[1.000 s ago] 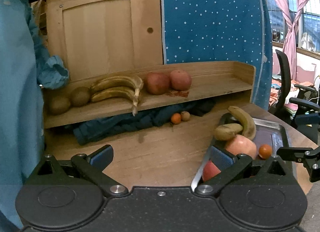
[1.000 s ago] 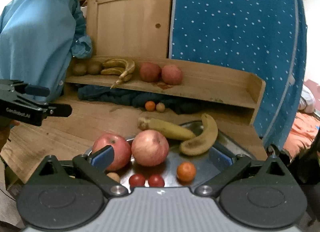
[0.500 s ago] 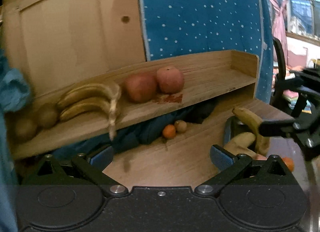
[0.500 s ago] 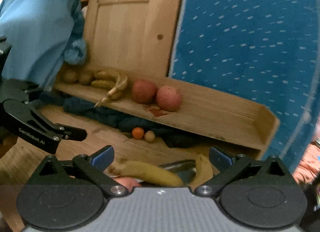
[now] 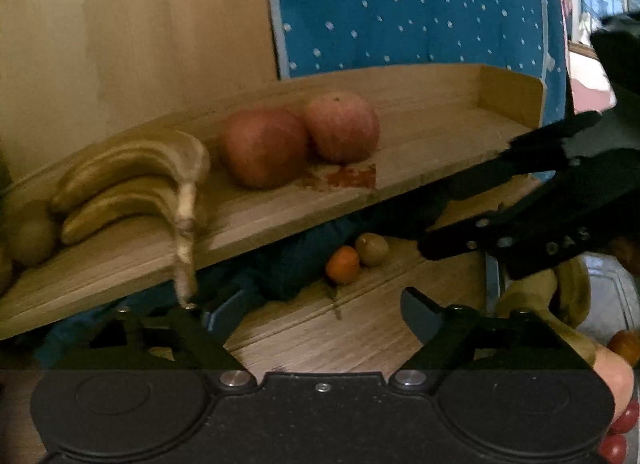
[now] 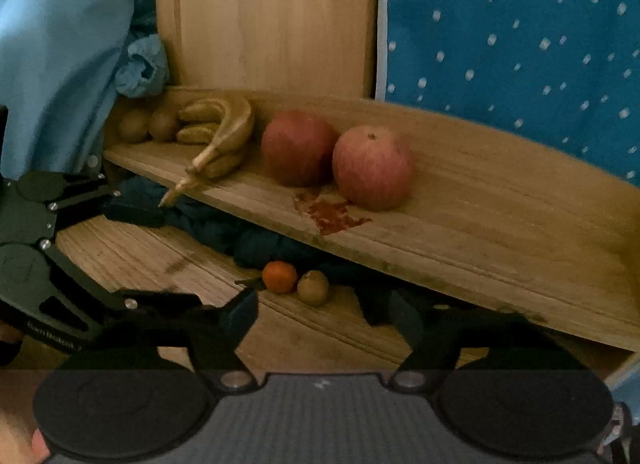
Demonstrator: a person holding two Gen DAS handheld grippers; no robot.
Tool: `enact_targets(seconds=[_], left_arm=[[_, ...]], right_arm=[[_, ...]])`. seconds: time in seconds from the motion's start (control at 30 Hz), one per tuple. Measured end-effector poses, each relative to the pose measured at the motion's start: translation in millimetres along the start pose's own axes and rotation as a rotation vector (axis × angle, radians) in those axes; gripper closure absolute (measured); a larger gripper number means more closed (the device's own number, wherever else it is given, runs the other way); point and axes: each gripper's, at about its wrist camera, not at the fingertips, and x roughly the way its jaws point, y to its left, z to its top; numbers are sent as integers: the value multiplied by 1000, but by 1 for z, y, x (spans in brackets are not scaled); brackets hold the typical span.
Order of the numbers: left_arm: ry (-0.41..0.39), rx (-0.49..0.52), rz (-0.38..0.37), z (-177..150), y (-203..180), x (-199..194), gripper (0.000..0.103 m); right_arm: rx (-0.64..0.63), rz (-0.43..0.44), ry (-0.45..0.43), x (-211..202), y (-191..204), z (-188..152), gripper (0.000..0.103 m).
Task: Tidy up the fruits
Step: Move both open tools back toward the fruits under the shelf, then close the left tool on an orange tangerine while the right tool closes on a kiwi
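Both grippers, left (image 5: 316,314) and right (image 6: 322,314), were closing with nothing between their fingers, aimed at the mandarin (image 6: 279,277) and kiwi (image 6: 313,287) under the shelf (image 6: 480,232). On the shelf sat two apples (image 6: 372,168), one banana bunch (image 6: 216,128), two kiwis.

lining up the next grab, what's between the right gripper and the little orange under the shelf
Bare wood. In the right wrist view, only table planks lie between the right gripper, jaws closing on nothing, and the orange; a kiwi touches its right side.
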Motion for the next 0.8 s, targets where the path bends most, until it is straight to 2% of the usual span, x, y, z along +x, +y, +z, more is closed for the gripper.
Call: enact_targets(seconds=[0.13, 0.4, 0.63, 0.8], left_arm=[[18, 37, -20, 2, -4, 14, 26], [33, 70, -67, 8, -5, 36, 50], [35, 92, -98, 10, -4, 50, 59], [44, 75, -107, 13, 1, 61, 67]], right_arm=[[-5, 17, 31, 15, -7, 2, 36], [-24, 58, 74, 37, -10, 4, 45], [-47, 68, 92, 45, -14, 5, 53], [-68, 83, 95, 50, -14, 6, 56]])
